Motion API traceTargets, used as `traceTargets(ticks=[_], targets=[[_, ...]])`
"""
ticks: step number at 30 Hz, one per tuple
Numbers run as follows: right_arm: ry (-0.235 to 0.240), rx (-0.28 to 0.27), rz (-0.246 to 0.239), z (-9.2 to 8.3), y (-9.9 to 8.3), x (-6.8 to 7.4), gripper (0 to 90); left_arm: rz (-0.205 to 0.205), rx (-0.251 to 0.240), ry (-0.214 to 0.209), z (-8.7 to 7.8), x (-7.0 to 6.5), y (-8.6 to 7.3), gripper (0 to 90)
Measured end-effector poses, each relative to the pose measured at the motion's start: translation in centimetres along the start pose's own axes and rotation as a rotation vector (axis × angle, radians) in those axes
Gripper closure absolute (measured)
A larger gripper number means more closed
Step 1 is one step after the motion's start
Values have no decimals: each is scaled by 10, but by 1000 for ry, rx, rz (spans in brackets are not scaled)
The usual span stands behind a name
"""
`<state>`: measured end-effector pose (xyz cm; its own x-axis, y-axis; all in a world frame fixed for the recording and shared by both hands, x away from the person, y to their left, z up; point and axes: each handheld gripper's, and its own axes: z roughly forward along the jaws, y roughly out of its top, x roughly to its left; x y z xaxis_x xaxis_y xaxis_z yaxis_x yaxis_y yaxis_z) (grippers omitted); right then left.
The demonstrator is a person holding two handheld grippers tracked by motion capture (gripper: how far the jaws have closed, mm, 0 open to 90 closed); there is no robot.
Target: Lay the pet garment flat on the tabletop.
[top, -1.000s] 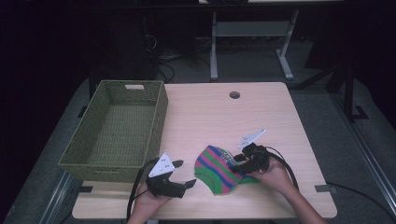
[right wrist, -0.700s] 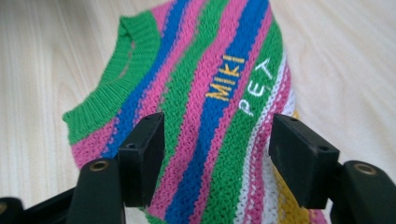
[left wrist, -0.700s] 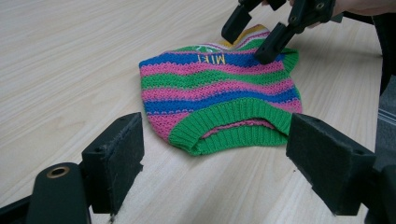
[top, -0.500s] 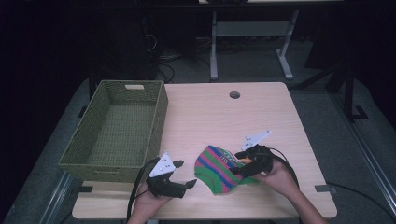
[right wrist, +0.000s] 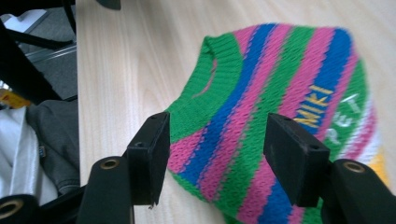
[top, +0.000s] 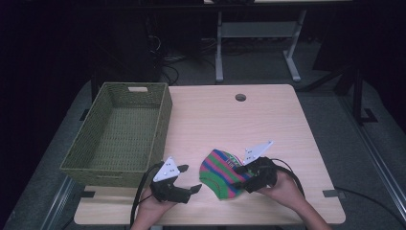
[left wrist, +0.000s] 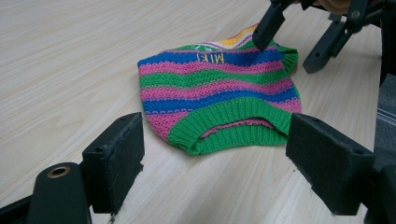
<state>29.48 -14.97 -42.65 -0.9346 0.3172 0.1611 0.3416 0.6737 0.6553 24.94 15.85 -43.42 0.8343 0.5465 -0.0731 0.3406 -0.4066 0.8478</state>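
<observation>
While the striped knitted garment [top: 224, 173] lies flat near the surface's [top: 210, 120] front edge, the left tongs [top: 187, 189] gape beside it and the right tongs [top: 242, 178], just narrowing, hang released over its far side.

Striped knit [left wrist: 219, 95]: pink, green and blue bands, green ribbed hem facing the camera, yellow letters near its far edge; lies flat on the wooden table [left wrist: 79, 60]. Left gripper [left wrist: 215, 158]: jaws wide apart, hem between them, untouched. Right gripper [left wrist: 299, 37]: at the knit's far edge, one jaw tip over it.
</observation>
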Motion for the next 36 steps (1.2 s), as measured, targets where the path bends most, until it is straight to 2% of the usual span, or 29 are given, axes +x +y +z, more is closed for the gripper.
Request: traceTargets(ticks=[8, 14, 19, 24, 28, 35, 36], targets=[[30, 31, -55, 17, 0, 9, 447, -5, 1, -2, 0, 0, 0, 189], [46, 69, -61, 30, -1, 9, 480, -2, -2, -1, 0, 0, 0, 188], [28, 104, -88, 39, -1, 13, 499, -4, -7, -1, -1, 0, 0, 188], [1, 91, -94, 41, -5, 15, 532, -1, -7, 1, -2, 0, 0, 188], [-58, 91, -134, 42, -6, 22, 571, -3, -2, -4, 0, -1, 0, 188], [-66, 97, -127, 41, -5, 20, 659, -5, -9, 2, -2, 0, 0, 189], [-65, 93, -131, 41, -5, 19, 695, -8, -9, 1, -2, 1, 0, 189]])
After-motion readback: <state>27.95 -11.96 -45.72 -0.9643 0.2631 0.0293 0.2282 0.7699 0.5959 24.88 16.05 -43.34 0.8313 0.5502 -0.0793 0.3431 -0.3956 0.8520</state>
